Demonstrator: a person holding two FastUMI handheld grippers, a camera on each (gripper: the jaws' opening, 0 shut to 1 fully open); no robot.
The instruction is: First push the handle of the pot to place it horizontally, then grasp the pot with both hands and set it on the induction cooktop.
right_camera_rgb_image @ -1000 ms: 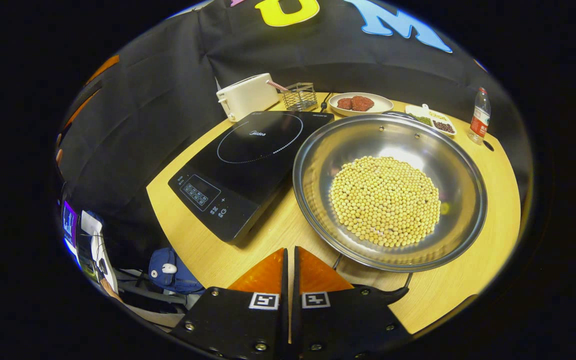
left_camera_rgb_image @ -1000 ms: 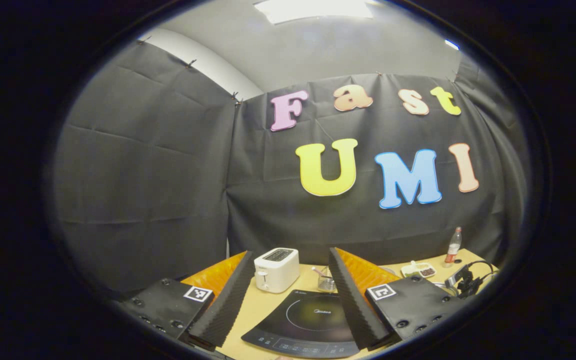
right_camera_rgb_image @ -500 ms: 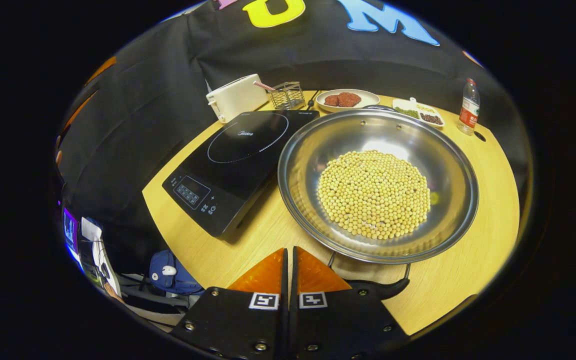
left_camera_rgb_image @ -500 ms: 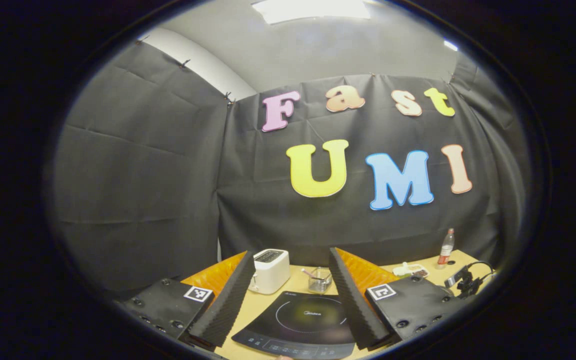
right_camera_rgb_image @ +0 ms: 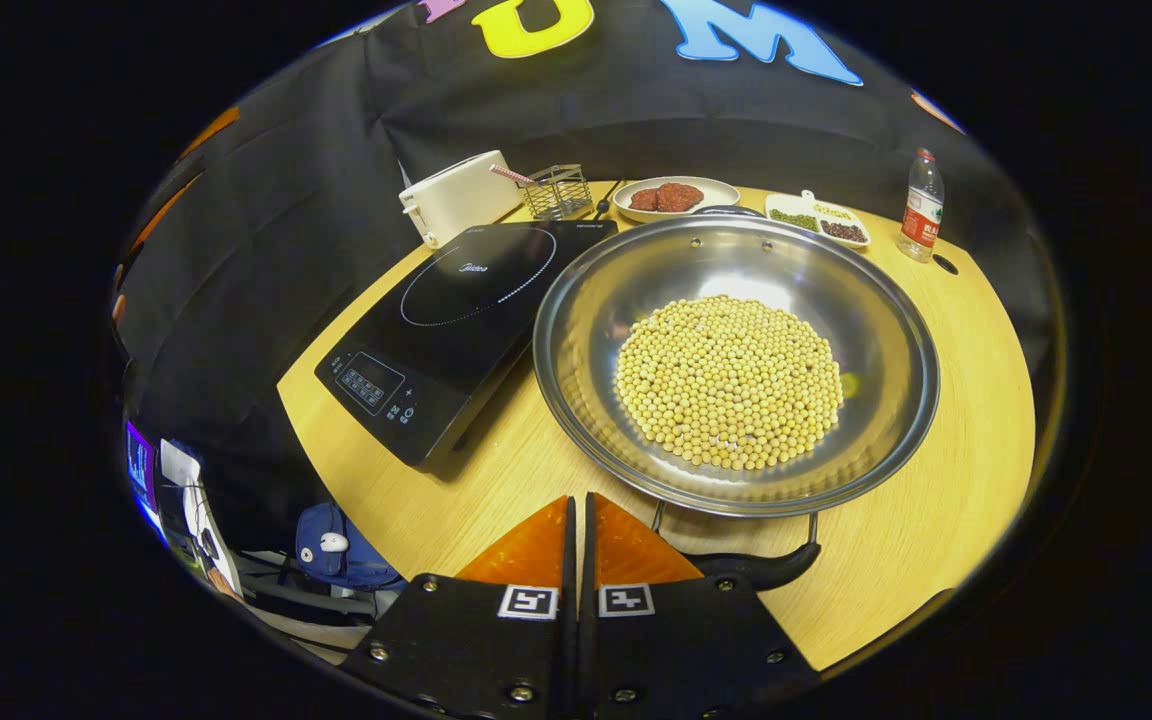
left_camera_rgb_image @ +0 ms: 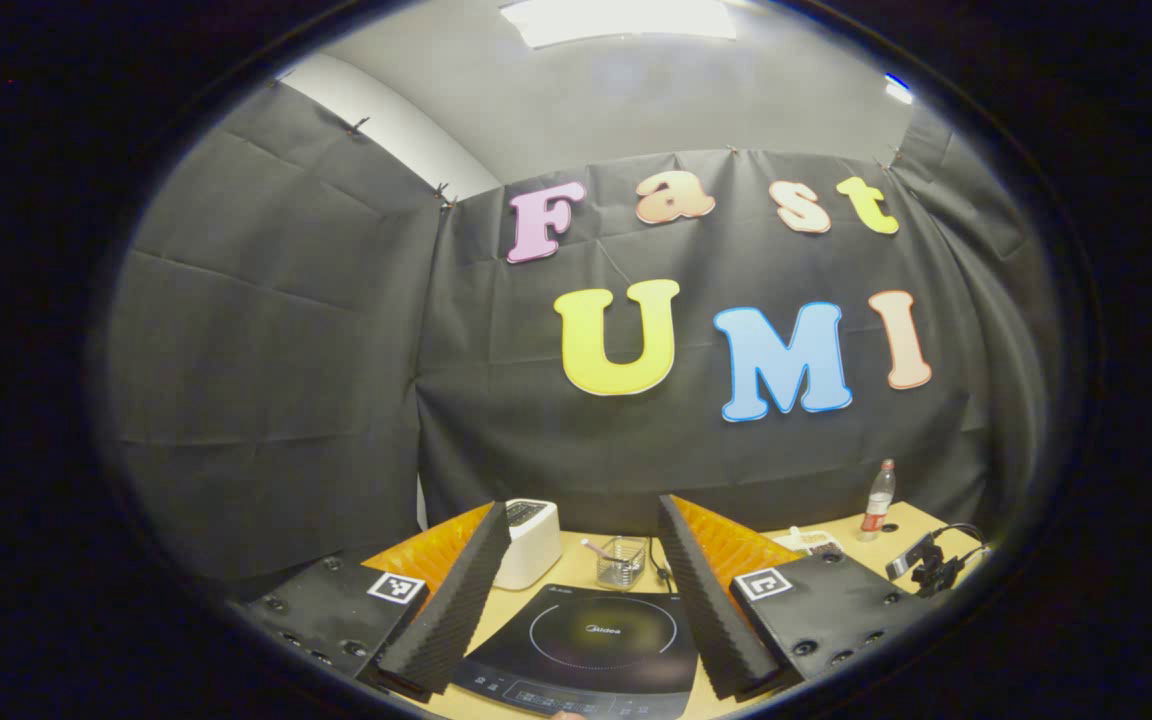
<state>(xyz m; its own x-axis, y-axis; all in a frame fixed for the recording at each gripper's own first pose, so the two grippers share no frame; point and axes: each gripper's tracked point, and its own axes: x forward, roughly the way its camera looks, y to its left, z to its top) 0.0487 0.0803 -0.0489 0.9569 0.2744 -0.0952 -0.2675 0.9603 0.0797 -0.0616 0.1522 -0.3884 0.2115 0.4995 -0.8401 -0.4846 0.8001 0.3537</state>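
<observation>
— Black cloth closes the booth behind a round wooden surface (right_camera_rgb_image: 946,480). What sits ahead of the right gripper (right_camera_rgb_image: 579,515)?

— A wide steel pot (right_camera_rgb_image: 736,360) heaped with pale beans (right_camera_rgb_image: 729,380), just beyond its jaws and a little to the right. They are pressed together with nothing between them. The pot's near handle (right_camera_rgb_image: 751,570), a dark bar on two wire legs, lies right beside the right fingertip, and part of it is hidden behind the gripper body, so I cannot tell whether they touch.

— And the induction cooktop (right_camera_rgb_image: 456,320)?

— Ahead and left of those jaws, close beside the pot's left rim; whether they meet is hard to judge. The pot rests on the surface, not on the cooktop.

— Farther back?

— A white toaster (right_camera_rgb_image: 456,195), a wire basket (right_camera_rgb_image: 556,190), a plate (right_camera_rgb_image: 676,195) with something reddish I cannot identify, a small divided dish (right_camera_rgb_image: 821,218) and a bottle (right_camera_rgb_image: 921,205). The pot's far handle is mostly hidden by its rim.

— The left gripper (left_camera_rgb_image: 584,520)?

— Its jaws stand wide apart, holding nothing. Between them, lower down, lies the cooktop (left_camera_rgb_image: 596,645), its front edge cut off. The toaster (left_camera_rgb_image: 528,540) is half hidden behind the left finger, the basket (left_camera_rgb_image: 621,560) in the gap. Right of the right finger are the bottle (left_camera_rgb_image: 874,500) and a dark clamp-like device (left_camera_rgb_image: 926,570) that is too small to make out.
</observation>
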